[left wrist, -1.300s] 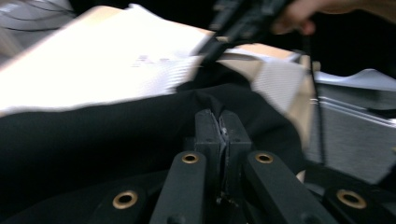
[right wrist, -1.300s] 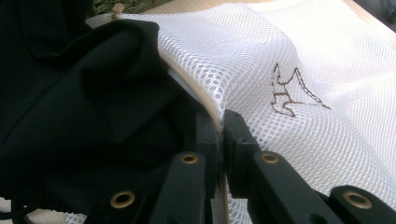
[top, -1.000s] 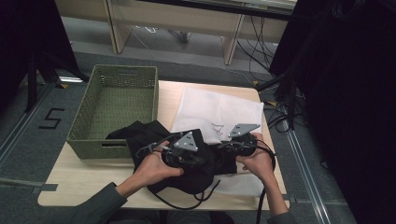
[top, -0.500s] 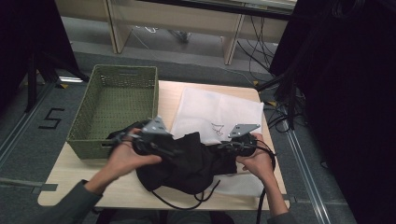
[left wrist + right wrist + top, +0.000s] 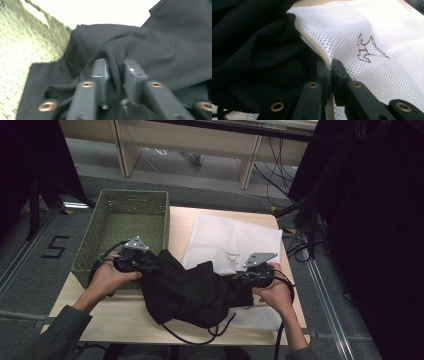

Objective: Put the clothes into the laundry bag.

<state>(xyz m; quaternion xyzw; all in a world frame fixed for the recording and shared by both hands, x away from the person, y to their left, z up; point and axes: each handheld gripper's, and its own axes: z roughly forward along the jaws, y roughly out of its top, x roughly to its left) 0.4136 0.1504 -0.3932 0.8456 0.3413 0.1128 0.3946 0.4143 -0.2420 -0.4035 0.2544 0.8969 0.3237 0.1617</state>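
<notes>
Your left gripper view is blurred, the black garment (image 5: 155, 50) runs off its right edge, and the cloth probably hides the near corner of the white mesh bag (image 5: 235, 240) from above.

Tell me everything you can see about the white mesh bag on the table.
The white mesh bag is a flat pouch of fine net fabric with a small dark emblem stitched on it and a cream edge along its opening. It lies on the right half of the wooden table, beside the green basket. The right gripper is shut on its cream edge. The black garment lies bunched against that opening and over the bag's near part.
</notes>
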